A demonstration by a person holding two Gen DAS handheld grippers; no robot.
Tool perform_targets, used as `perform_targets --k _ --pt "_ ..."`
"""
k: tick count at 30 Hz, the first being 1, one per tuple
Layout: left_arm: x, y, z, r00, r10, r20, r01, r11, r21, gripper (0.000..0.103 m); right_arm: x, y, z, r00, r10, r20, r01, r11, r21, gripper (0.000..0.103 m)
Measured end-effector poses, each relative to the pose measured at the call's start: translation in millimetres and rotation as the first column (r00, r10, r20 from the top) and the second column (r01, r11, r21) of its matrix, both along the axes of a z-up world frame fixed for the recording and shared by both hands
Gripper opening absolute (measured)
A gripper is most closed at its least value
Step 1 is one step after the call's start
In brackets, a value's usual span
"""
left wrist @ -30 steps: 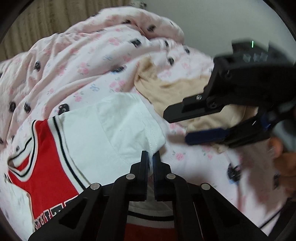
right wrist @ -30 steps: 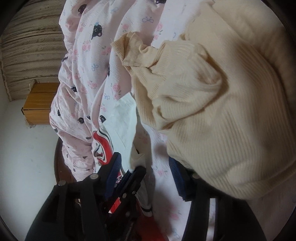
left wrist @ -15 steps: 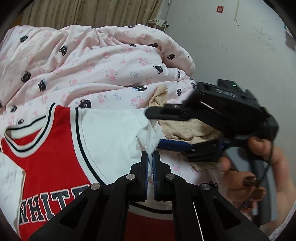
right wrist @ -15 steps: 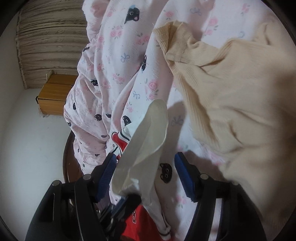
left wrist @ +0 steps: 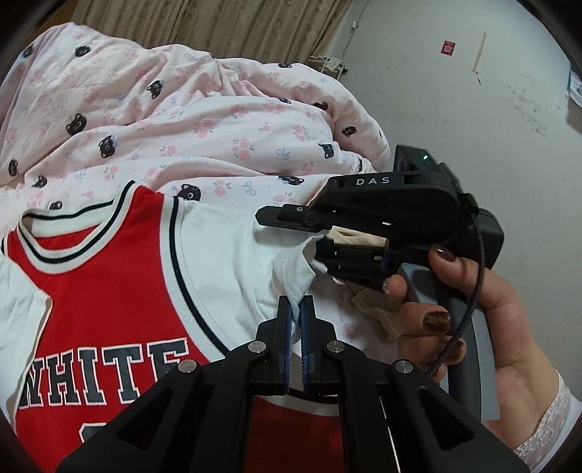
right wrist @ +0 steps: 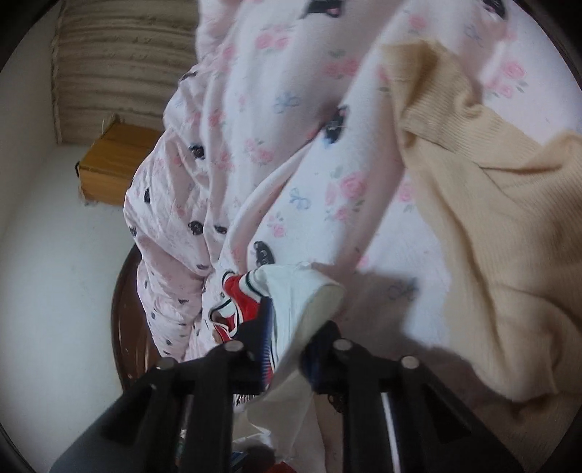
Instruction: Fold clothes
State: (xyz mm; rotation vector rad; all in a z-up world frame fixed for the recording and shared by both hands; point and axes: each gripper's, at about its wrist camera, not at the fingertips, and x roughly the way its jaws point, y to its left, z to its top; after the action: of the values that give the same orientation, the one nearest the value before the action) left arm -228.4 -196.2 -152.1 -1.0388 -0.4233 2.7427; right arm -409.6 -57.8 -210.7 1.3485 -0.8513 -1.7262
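Note:
A red and white jersey T-shirt [left wrist: 109, 291] with "WHITE" lettering lies on the pink floral bedding [left wrist: 182, 120]. My left gripper [left wrist: 299, 309] is shut on the hem of its white sleeve [left wrist: 291, 269]. My right gripper [left wrist: 291, 233] shows in the left wrist view, held by a hand just right of the sleeve, its jaws around the sleeve's opening. In the right wrist view the white sleeve [right wrist: 302, 302] sits between the fingers of the right gripper [right wrist: 291, 338], which have closed in on it. A beige ribbed garment [right wrist: 491, 218] lies to the right.
A pink duvet [right wrist: 236, 145] is piled behind the shirt. A white wall [left wrist: 473, 109] stands to the right, with a curtain [left wrist: 218, 25] at the back. A wooden bedside cabinet [right wrist: 112, 163] stands on the floor beyond the bed edge.
The right gripper moved from the beige garment to the white sleeve and its jaws narrowed around it. The left gripper stayed shut on the sleeve hem and pulled back, showing more of the shirt.

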Motion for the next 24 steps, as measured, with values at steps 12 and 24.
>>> perform_targets --k 12,24 --pt "60.5 -43.1 18.4 0.999 0.052 0.015 -0.053 0.998 0.024 0.027 24.3 -38.9 33.7 0.982 0.123 -0.144 -0.124 0.992 0.001 0.012" --pt "110.0 -104.0 8.2 0.991 0.13 0.026 -0.131 0.991 0.04 0.027 51.0 -111.4 18.3 0.952 0.26 -0.161 -0.231 0.956 0.179 0.014"
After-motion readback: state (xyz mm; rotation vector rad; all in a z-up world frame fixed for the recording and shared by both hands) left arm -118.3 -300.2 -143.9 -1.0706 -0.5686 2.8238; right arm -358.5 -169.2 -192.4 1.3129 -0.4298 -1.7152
